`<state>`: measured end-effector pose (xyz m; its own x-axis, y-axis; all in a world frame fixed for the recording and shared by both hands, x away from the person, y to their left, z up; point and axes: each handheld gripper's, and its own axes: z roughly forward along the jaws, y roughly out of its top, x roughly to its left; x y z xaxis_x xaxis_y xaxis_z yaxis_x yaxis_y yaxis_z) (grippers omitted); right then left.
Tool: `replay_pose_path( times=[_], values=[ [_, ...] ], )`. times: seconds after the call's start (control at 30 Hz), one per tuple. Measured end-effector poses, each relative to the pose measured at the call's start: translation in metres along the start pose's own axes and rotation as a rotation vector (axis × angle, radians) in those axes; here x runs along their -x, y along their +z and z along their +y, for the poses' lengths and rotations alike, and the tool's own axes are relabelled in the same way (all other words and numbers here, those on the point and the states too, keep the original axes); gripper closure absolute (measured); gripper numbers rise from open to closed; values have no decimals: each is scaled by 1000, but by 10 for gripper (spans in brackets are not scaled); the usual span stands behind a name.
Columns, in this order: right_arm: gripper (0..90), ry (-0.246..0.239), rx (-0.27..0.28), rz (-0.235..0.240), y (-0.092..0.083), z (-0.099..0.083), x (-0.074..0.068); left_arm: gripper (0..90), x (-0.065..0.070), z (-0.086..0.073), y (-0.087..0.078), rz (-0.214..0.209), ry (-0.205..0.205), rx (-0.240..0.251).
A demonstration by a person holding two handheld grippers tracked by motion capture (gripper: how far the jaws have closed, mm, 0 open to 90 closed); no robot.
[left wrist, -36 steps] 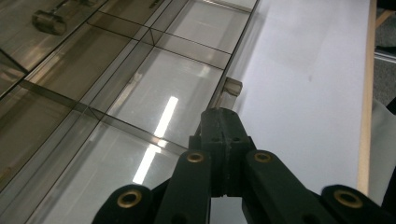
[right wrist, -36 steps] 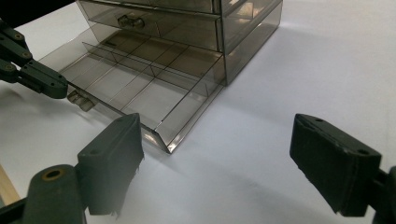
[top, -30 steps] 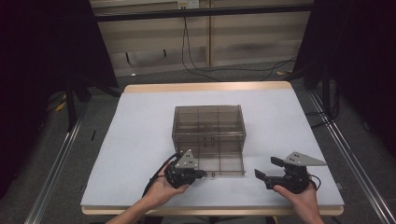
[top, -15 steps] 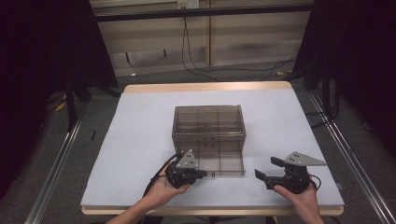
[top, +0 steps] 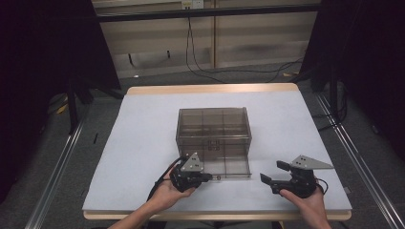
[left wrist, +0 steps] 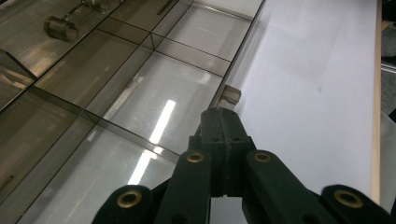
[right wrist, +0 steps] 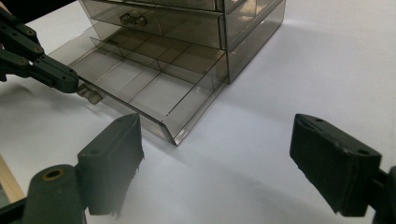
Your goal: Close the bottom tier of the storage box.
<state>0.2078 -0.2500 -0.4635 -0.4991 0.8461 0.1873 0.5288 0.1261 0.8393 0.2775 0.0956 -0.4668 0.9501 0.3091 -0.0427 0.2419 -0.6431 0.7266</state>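
Observation:
A smoky see-through drawer cabinet [top: 214, 125] stands mid-table. Its bottom drawer [top: 229, 168] is pulled out toward me, its divided compartments [left wrist: 154, 112] empty. My left gripper [top: 209, 177] lies at the drawer's front left corner with its jaws pressed together. Its tip [left wrist: 219, 114] sits right against the small clear knob [left wrist: 232, 94], and I cannot tell whether it pinches it. In the right gripper view the left gripper [right wrist: 70, 80] meets that knob [right wrist: 92, 94]. My right gripper [top: 273, 172] rests on the table right of the drawer, open, with nothing between its pads [right wrist: 114, 149].
The drawer above, closed, carries a barrel-shaped knob [right wrist: 132, 19]. White table surface [top: 296, 129] spreads around the cabinet, with its wooden edge [top: 215, 88] at the far side. Cables [top: 224, 71] lie on the floor beyond, and metal rails [top: 57, 167] run along both sides.

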Motion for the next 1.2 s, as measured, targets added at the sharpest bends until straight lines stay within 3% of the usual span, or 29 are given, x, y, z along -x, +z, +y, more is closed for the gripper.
replay_pose_path(
  times=[0.37, 0.83, 1.13, 1.2],
  values=[
    [168, -1, -6, 3, 1, 0, 0, 900, -1, 1, 3, -5, 0, 22],
    [161, 1, -15, 4, 2, 0, 0, 900, -2, 1, 4, 0, -3, 24],
    [158, 1, -16, 3, 2, 0, 0, 900, -2, 3, 2, 22, -2, -7],
    [158, 1, -15, 3, 2, 0, 0, 900, -3, 3, 3, 12, -4, 10]
  ],
)
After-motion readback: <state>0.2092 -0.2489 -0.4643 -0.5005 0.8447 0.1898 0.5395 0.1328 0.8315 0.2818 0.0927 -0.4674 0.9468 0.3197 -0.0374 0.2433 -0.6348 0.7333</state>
